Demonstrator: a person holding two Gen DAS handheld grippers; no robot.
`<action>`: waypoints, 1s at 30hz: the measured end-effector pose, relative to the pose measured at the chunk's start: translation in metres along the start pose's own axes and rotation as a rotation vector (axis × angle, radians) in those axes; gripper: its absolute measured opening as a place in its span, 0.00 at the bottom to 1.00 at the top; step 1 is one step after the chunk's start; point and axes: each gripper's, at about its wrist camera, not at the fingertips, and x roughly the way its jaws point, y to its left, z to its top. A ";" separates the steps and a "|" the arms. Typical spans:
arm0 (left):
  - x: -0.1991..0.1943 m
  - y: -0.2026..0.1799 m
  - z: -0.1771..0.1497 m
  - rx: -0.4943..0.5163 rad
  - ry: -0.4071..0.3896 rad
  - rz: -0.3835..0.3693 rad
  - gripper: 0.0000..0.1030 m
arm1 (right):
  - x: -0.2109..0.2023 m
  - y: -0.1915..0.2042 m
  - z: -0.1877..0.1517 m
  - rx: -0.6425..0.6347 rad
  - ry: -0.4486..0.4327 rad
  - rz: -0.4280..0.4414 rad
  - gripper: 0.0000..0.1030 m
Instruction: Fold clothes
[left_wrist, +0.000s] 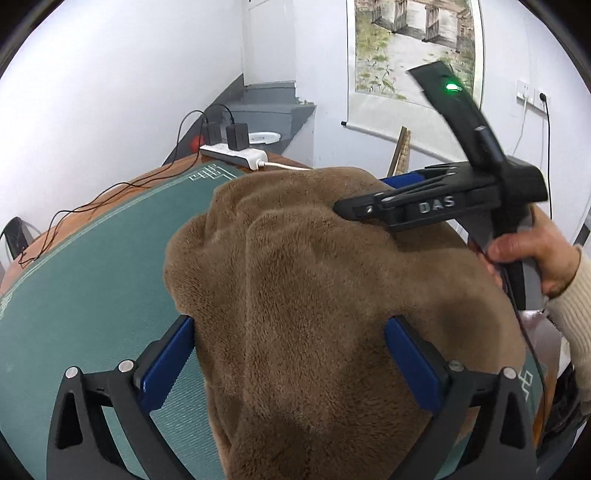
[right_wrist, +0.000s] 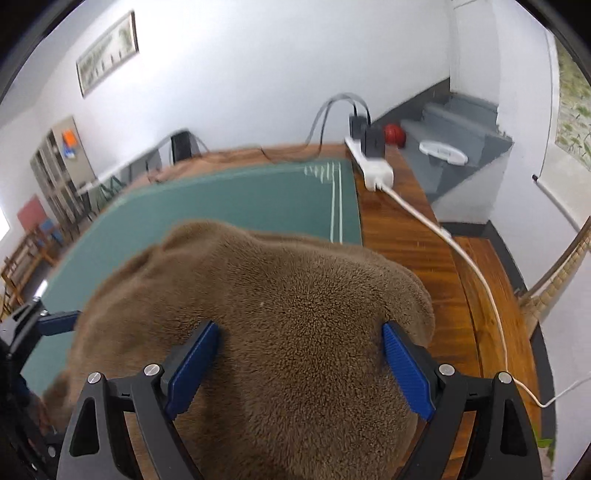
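Both your grippers — left gripper (left_wrist: 290, 354) and right gripper (right_wrist: 297, 363) — stand wide open astride the brown fleece garment (left_wrist: 314, 277), gripping nothing, bunched cloth bulging between the pads for a fresh pinch.

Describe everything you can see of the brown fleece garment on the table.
The brown fleece garment is plush, fuzzy and plain, with no visible print. It lies in a rumpled, rounded heap with soft folds, partly on the green table mat, partly on bare wood. Both claws, left and right, straddle it with jaws wide.
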 end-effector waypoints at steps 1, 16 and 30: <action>0.003 0.000 0.000 0.000 0.001 -0.002 0.99 | 0.006 -0.003 0.000 0.002 0.024 -0.008 0.91; 0.026 -0.001 0.003 -0.030 0.032 -0.025 1.00 | 0.035 -0.032 -0.016 0.079 0.101 0.003 0.99; 0.027 -0.015 0.008 0.006 0.033 0.060 1.00 | -0.076 0.025 -0.060 -0.044 -0.199 -0.166 0.99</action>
